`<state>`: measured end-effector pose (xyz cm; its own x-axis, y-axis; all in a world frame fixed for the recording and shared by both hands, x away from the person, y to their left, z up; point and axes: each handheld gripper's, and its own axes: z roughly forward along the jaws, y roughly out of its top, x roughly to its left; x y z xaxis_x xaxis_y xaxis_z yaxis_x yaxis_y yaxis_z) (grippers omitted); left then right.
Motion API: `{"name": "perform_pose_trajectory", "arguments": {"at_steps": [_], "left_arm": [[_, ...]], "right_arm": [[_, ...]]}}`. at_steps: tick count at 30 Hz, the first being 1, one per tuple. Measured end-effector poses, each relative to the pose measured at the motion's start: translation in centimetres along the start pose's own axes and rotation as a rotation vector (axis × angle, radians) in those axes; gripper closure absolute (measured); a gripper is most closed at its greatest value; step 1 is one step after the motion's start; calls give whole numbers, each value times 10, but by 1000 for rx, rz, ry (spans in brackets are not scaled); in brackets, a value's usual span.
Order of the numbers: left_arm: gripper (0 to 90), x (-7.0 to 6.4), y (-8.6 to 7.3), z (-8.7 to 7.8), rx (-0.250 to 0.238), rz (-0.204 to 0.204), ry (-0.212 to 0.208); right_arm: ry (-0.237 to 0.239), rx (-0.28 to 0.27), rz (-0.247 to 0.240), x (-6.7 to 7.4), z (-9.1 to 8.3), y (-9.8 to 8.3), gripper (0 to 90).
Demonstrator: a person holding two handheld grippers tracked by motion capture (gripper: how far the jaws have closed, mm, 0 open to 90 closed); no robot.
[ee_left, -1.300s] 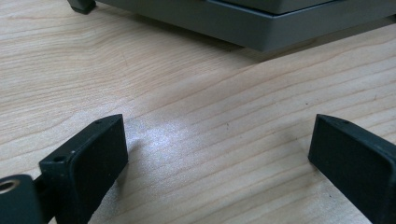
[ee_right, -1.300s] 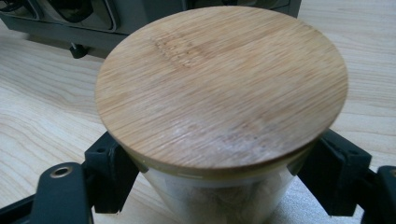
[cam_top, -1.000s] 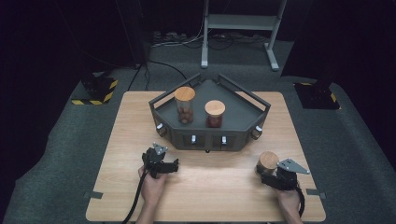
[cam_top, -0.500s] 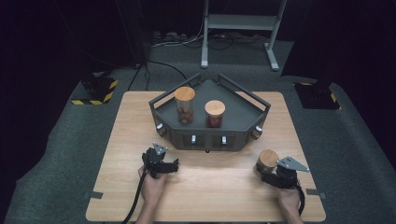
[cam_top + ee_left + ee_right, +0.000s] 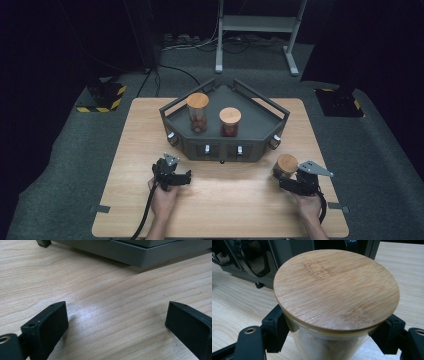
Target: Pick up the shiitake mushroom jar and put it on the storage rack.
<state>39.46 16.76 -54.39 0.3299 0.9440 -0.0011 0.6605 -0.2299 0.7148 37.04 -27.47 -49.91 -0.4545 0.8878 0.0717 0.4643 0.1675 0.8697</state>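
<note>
— What's my right tool (image 5: pixel 287 176) doing?

— I see it clamped on a glass jar (image 5: pixel 332 345), just under its round wooden lid (image 5: pixel 336 288), at the lower right of the high view.

— And my left tool (image 5: pixel 115 322)?

— Its jaws stand wide apart over bare table (image 5: pixel 105 300), holding nothing, at lower left.

— Beyond them?

— A grey tray (image 5: pixel 260 120) at centre, holding two more lidded jars (image 5: pixel 198 112).

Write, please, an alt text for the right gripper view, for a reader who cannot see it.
A glass jar with a round wooden lid sits clamped between the right gripper's two black jaws, just under the lid. Behind it are a grey tray and the wooden table.
</note>
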Motion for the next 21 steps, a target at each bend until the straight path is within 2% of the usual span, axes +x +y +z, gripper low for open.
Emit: {"name": "perform_pose_trajectory", "arguments": {"at_steps": [21], "left_arm": [[43, 0, 0, 0, 0, 0, 0]], "right_arm": [[9, 17, 3, -4, -10, 22, 253]]}}
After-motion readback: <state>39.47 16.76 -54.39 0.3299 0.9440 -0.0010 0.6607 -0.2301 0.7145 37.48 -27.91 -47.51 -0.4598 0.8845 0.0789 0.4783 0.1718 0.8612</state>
